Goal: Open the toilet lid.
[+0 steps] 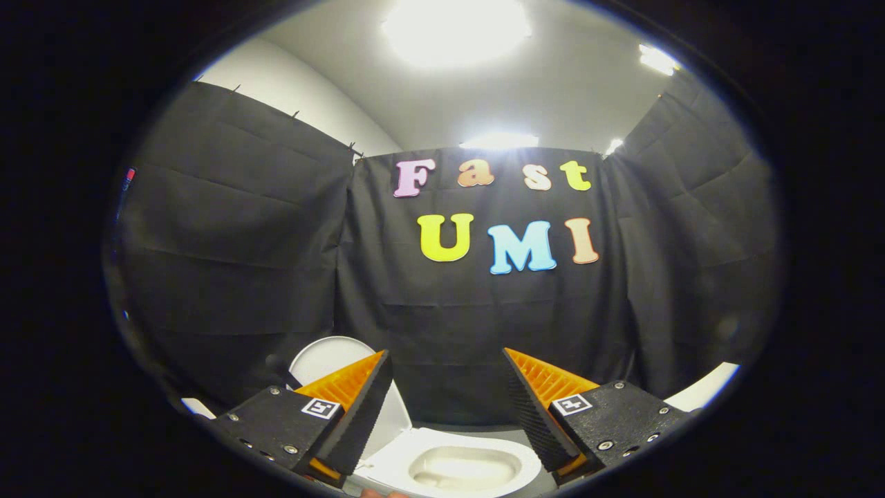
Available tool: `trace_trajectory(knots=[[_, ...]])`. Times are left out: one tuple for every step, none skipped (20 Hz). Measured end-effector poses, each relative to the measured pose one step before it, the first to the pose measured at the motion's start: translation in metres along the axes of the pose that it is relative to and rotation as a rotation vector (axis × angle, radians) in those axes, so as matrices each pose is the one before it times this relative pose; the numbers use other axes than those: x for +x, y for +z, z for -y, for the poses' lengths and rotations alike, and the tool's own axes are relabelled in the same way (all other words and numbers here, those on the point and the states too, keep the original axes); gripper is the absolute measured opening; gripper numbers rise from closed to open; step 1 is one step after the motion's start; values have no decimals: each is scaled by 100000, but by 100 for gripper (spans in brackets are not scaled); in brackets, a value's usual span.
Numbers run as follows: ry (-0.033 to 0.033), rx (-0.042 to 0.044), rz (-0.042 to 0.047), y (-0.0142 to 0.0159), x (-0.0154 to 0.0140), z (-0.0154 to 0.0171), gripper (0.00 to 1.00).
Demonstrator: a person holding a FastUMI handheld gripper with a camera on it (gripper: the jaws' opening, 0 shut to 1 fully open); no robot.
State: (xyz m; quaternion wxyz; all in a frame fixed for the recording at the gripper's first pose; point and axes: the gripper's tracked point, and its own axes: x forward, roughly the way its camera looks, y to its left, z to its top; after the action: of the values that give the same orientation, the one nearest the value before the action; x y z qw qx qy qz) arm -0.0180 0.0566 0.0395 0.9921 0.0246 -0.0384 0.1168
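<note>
Black cloth walls close off the booth on three sides, under a white ceiling with bright lamps. At the left, low down, the toilet lid (325,360) stands raised and leaning back toward the cloth, its rounded top showing just beyond the left finger (352,401) — so the lid looks already open, with the bowl (456,467) uncovered below and between the fingers. The gripper (447,408) is spread wide, nothing between its orange-and-black fingers, and it hangs above the front of the bowl, apart from the lid. To the right, past the right finger (539,408), a white edge (705,387) of something curves in by the cloth; what it is cannot be told. If the step in hand is to finish, I judge the thing is to draw the gripper off straight and clear of the lid, so that no finger brushes it and tips it forward again. Much is hidden — the left finger covers the lower part of the lid and the hinge, so whether the lid rests against a tank or the wall cannot be seen.
</note>
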Motion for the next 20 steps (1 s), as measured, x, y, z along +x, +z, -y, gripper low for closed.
trace_trajectory(knots=[[-263, 619, -156, -3, -394, 1154, 96], [-347, 354, -115, -11, -451, 1109, 95], [-1146, -318, -487, -70, -455, 1461, 96], [-1655, -488, -1223, -325, -449, 1630, 95], [-1895, -602, -1227, -219, -526, 1441, 96], [-1429, -840, -928, -256, -532, 1359, 96], [-1416, -901, -455, -42, -530, 1276, 96], [-1764, -944, -364, -236, -615, 1392, 95], [-1609, -1162, -609, -322, -527, 1332, 96], [-2119, -1133, -1133, -612, -434, 1395, 95], [-2557, -4, -904, -555, -376, 1471, 95], [-1531, 835, -837, -370, -396, 1130, 95], [735, 1077, -579, -575, -453, 331, 96], [1055, 420, -679, -437, -362, 8, 96], [-21, -138, 40, -360, -248, 455, 95], [-993, -714, -261, -464, -169, 874, 95], [-437, -607, -473, -528, -208, 463, 96], [410, -462, -446, -533, -270, 14, 96], [623, -625, -688, -462, -254, -47, 96], [333, -872, -1093, -556, -73, -12, 95]])
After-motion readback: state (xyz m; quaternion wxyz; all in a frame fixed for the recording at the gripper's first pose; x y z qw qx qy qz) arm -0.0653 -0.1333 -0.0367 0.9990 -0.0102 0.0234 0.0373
